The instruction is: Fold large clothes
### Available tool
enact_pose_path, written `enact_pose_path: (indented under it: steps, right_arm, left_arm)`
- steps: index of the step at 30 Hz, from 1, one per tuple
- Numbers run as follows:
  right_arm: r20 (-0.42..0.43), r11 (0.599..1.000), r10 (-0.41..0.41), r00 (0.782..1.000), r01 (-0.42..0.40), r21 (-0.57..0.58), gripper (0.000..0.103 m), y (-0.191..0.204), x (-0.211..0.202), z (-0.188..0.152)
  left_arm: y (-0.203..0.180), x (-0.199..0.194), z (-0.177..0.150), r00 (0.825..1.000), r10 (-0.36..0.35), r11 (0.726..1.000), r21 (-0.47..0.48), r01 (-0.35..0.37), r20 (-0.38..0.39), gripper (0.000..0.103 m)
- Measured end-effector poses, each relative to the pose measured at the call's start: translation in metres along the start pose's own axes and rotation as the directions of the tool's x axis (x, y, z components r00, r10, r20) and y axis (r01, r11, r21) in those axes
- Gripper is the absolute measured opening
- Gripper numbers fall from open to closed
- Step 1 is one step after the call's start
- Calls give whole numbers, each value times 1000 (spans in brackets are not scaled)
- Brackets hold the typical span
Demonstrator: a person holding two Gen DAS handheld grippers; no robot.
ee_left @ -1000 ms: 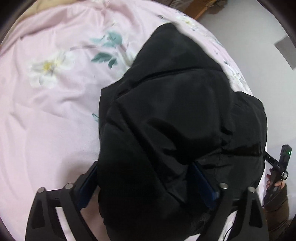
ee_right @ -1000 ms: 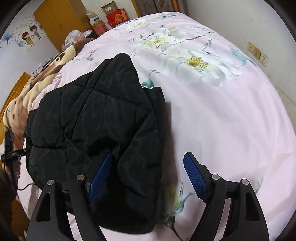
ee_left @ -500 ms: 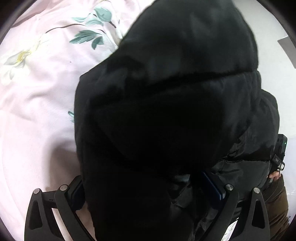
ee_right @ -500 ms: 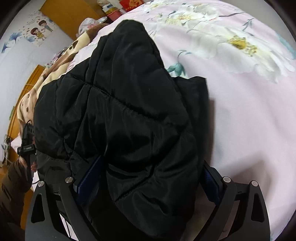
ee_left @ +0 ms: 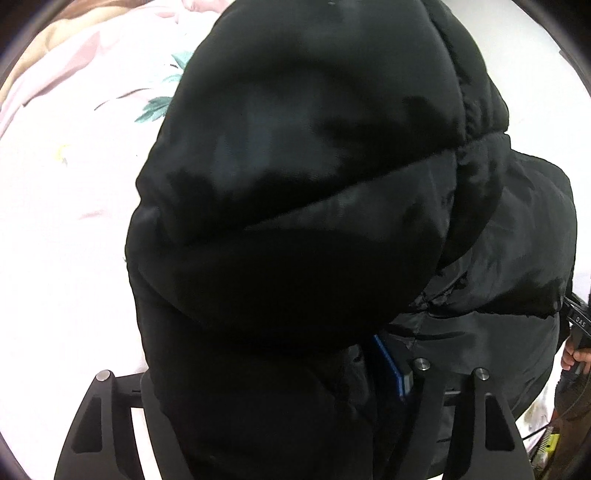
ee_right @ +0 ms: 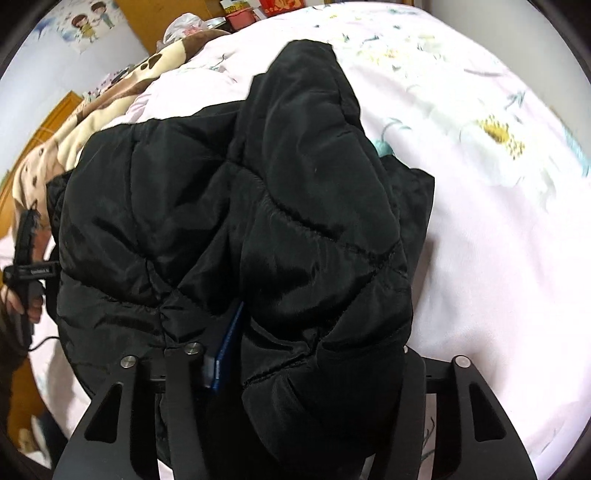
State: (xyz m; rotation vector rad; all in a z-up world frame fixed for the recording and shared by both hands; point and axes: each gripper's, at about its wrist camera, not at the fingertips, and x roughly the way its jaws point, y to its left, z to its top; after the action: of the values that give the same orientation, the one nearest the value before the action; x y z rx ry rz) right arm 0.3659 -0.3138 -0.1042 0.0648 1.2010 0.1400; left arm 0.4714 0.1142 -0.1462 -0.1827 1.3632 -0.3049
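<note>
left wrist view: almost all filled by black padded jacket (ee_left: 295, 229), puffy and quilted, lying on pink flowered bedcover (ee_left: 66, 229). left gripper (ee_left: 266, 376) pointing steeply down, jaws just been closing, with thick fold of the jacket between them; blue pad of one finger (ee_left: 388, 363) seen tight against the fabric at right of the fold, other finger hidden under the cloth, only its black frame showing at lower left. pressing on the jacket, so clenched on it as far as can be seen. at right edge of same view, part of a hand (ee_left: 574, 356) on a black handle, with brown sleeve below. right wrist view: same jacket heaped on the bedcover (ee_right: 498, 258), one bulky part folded over and lying on top of the rest, with pointed end toward far side of the bed. right gripper (ee_right: 310, 354) also pointing steeply down, jaws just been closing, bulky fold of the jacket between them; blue pad of left-side finger (ee_right: 227, 350) flat against the fabric, right-side finger covered by the cloth (only its frame visible). grasping the jacket fold. white and yellow flower print (ee_right: 498, 140) on the cover to the right of the jacket, well apart from the gripper. brown and cream blanket (ee_right: 110, 107) beyond the jacket at upper left, wooden wardrobe (ee_right: 177, 22) and blue wall with cartoon sticker (ee_right: 88, 18) behind it. at left edge, other hand (ee_right: 22, 299) holding its black handle just beside the jacket.
</note>
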Motion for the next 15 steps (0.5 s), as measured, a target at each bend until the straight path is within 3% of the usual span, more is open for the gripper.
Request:
enact_pose_path:
  steps: [2,5,8,10,15]
  right_arm:
    - [11,999,-37,999,38,-36,52,11,0,-1]
    - [-3,1000,-7,1000,7,-8,52,5,4,2]
    - [-2,1000,-14,1000,14,-1,52,1,4,4]
    - [4,999,-33,999,33,-1,49,3,2,3]
    - [42,989,-133,990,135,-59,39,25,-8,-1]
  left_arm:
    - [5,1,0,1000,-27,1000,-12,27,-14,78]
    - [17,4,-1,996,-80,994,-76,77,-38,84]
    - [17,1,-7,997,-74,994,-86,71,-36,84]
    - [16,-4,-11,996,-80,993,-95,76,-33,81]
    - [-5,-24,-7,998,-59,995,-82,60,18,49]
